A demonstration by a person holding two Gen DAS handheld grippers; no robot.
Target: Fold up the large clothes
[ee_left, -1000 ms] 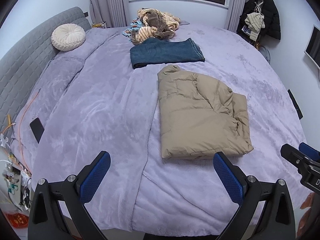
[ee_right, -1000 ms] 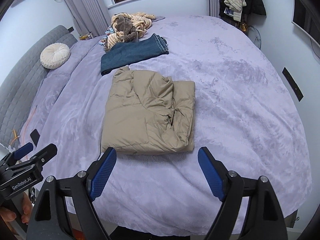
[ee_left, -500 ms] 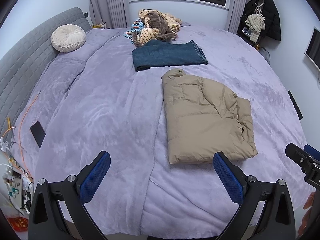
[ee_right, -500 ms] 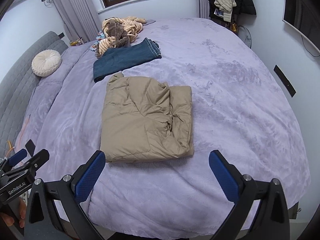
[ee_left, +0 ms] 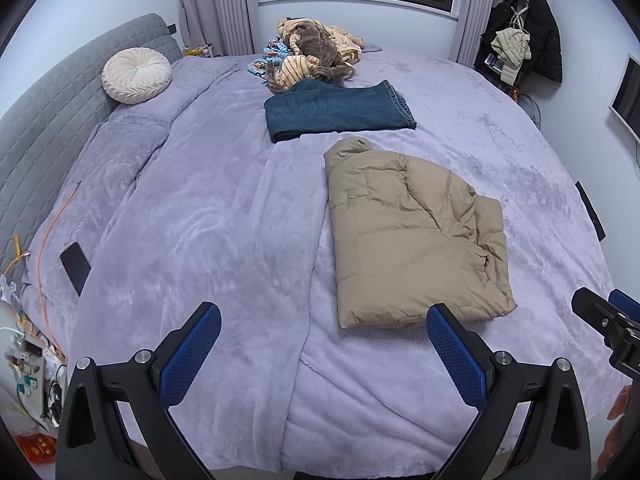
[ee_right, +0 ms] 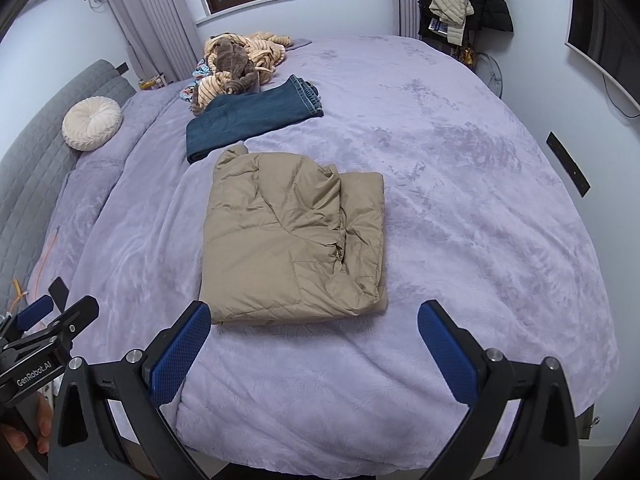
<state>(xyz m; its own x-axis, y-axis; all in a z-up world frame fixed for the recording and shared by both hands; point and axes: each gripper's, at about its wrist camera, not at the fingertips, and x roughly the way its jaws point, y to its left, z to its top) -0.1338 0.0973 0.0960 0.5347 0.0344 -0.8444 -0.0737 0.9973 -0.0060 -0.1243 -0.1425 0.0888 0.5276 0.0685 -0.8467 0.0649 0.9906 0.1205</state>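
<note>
Jacket: the tan quilted puffer jacket (ee_right: 294,236) lay folded into a thick rectangle on the bed, nearer the foot than the headboard, its collar end pointing toward the window.
Jacket's fold: one side was doubled over the top along the right edge, leaving a puffy ridge there.
My left gripper (ee_left: 324,356): I held its blue-padded fingers (ee_left: 188,354) spread wide with nothing between them, above the foot of the bed, the jacket's near corner just past my right finger.
My right gripper (ee_right: 314,350): its fingers were spread just as wide and gripped nothing, clear of the jacket, whose near edge sat between and beyond their tips.
Bed cover: the lilac plush blanket (ee_right: 460,184) covered the whole bed, with a long seam running beside the jacket's left edge.
Jeans: a folded pair of dark blue denim jeans (ee_left: 340,110) lay just beyond the jacket's collar, apart from it.
Pile: a heap of striped beige and brown clothes (ee_left: 316,52) sat behind the jeans, near the window.
Pillow: a round cream pleated cushion (ee_left: 136,75) leaned against the grey quilted headboard (ee_left: 44,128).
Phone: a black phone (ee_left: 75,266) lay at the left edge of the bed, beside an orange cable (ee_left: 50,224).
</note>
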